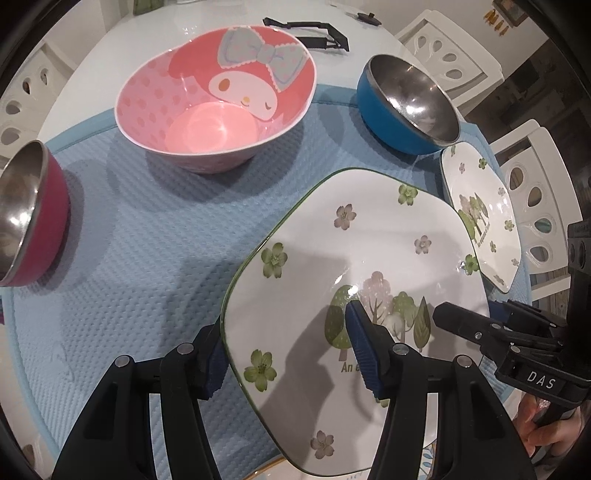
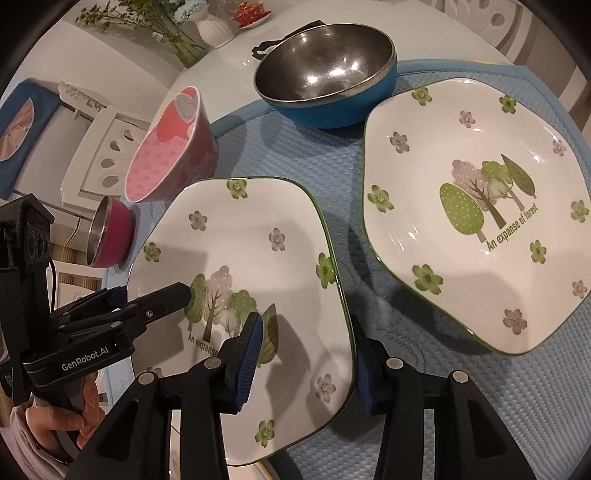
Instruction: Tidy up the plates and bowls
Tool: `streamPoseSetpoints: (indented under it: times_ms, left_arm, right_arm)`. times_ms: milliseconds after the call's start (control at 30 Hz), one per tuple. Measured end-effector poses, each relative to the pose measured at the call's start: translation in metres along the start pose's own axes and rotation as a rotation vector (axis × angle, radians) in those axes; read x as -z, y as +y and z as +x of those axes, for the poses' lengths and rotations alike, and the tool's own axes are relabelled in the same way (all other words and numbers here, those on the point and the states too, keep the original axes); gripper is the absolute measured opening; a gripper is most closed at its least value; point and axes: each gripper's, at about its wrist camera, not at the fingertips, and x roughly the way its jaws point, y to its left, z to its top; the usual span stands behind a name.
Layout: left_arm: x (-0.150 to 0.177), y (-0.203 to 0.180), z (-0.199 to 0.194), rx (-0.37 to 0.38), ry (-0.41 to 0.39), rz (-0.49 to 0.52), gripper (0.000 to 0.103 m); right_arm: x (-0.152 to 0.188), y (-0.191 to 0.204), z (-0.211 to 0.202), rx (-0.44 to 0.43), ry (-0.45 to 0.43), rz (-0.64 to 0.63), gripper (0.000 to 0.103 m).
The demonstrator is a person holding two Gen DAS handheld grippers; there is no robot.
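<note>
A white flower-and-tree plate (image 1: 343, 258) (image 2: 236, 258) is held between both grippers above the blue mat (image 1: 147, 240). My left gripper (image 1: 284, 350) is shut on its left rim, one finger under and one on top. My right gripper (image 2: 306, 354) is shut on its right rim; it also shows in the left wrist view (image 1: 461, 317). A second matching plate (image 2: 476, 206) (image 1: 484, 210) lies on the mat to the right. A pink cartoon bowl (image 1: 218, 99) (image 2: 170, 147), a blue steel bowl (image 1: 406, 103) (image 2: 325, 70) and a magenta steel bowl (image 1: 29, 214) (image 2: 110, 236) stand on the mat.
Another plate's rim (image 1: 269, 469) shows below the held plate. A black tool (image 1: 314, 35) lies on the white table behind the bowls. White chairs (image 1: 532, 192) surround the table. A vase with flowers (image 2: 210, 26) stands at the far side.
</note>
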Motion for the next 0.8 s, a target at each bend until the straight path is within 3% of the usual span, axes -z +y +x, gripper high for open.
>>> streamPoseSetpoints:
  times_ms: [800]
  left_arm:
    - [0.042,0.013,-0.038,0.005,-0.046,-0.056,0.054]
  right_arm:
    - [0.023,0.033,-0.028,-0.034,-0.005,-0.044,0.044]
